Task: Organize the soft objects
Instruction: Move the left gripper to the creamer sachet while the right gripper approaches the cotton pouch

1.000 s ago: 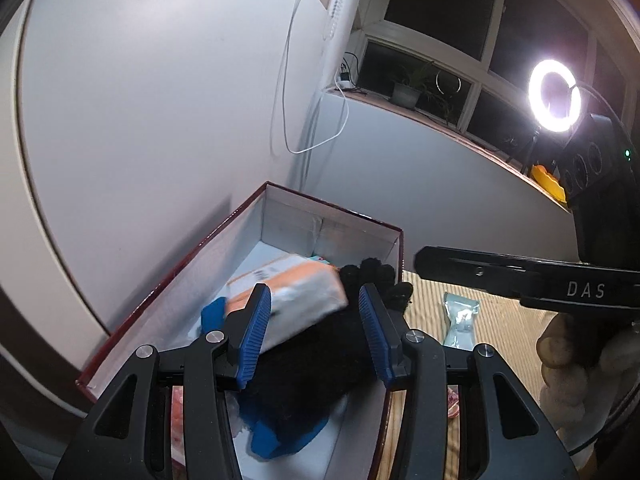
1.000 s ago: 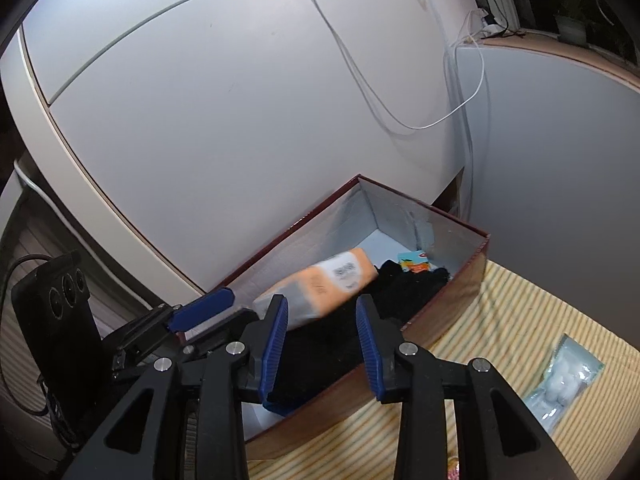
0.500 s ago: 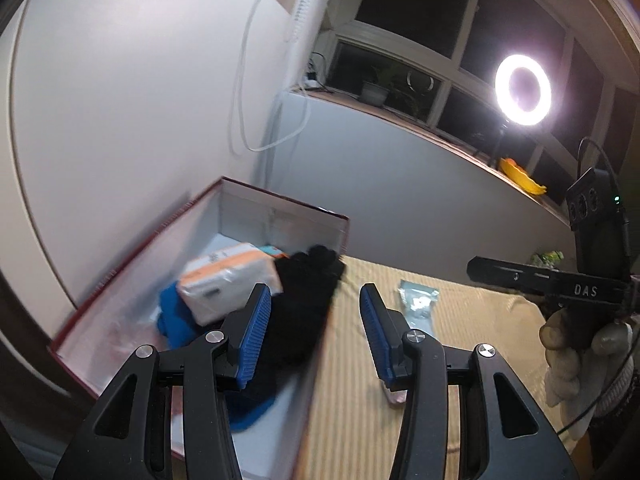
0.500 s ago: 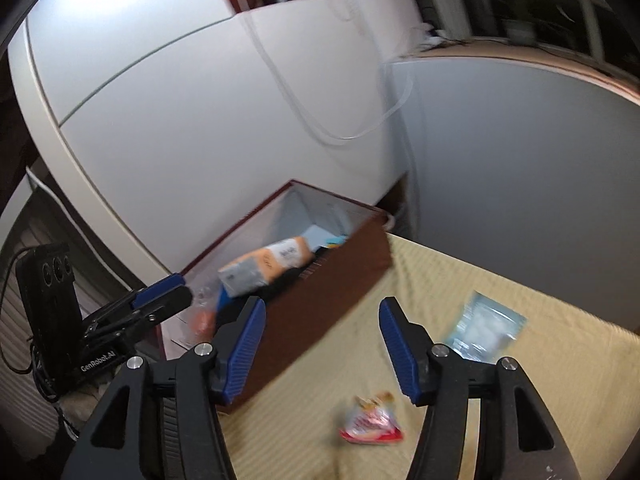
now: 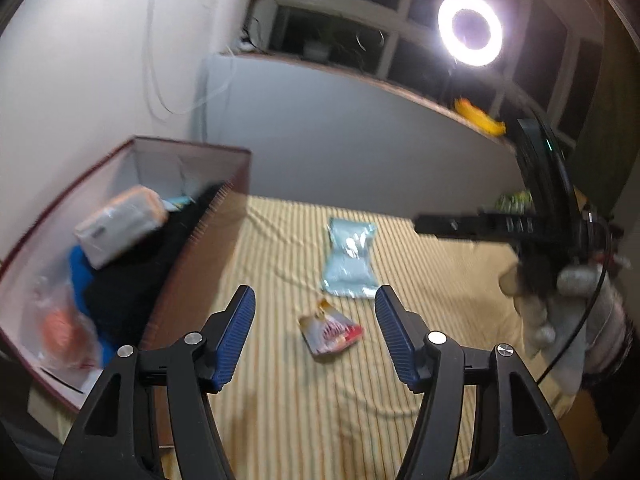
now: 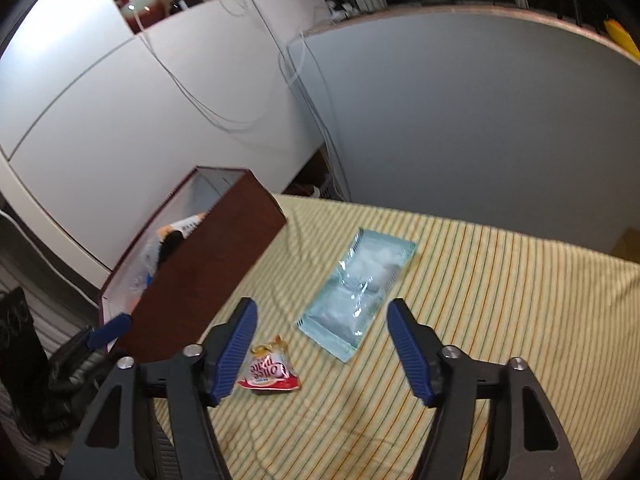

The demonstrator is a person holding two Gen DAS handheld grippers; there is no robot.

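A dark red box (image 5: 192,256) (image 6: 208,272) stands at the left on the striped cloth. It holds an orange and white pack (image 5: 120,228), a black glove (image 5: 132,280), blue fabric and a clear bag with something orange (image 5: 60,328). A pale blue packet (image 5: 349,258) (image 6: 358,294) and a small red and white snack packet (image 5: 330,332) (image 6: 269,370) lie on the cloth. My left gripper (image 5: 314,334) is open and empty above the snack packet. My right gripper (image 6: 322,344) is open and empty, just short of the blue packet; it also shows at the right in the left wrist view (image 5: 460,224).
The yellow striped cloth (image 6: 500,300) covers the table. White walls and a grey panel (image 6: 460,120) close the back, with hanging cables. A ring light (image 5: 470,28) shines at the upper right before dark windows.
Both grippers have pulled back from the box and swung right over the cloth. Both have opened wider. The two packets on the cloth are now in front of them.
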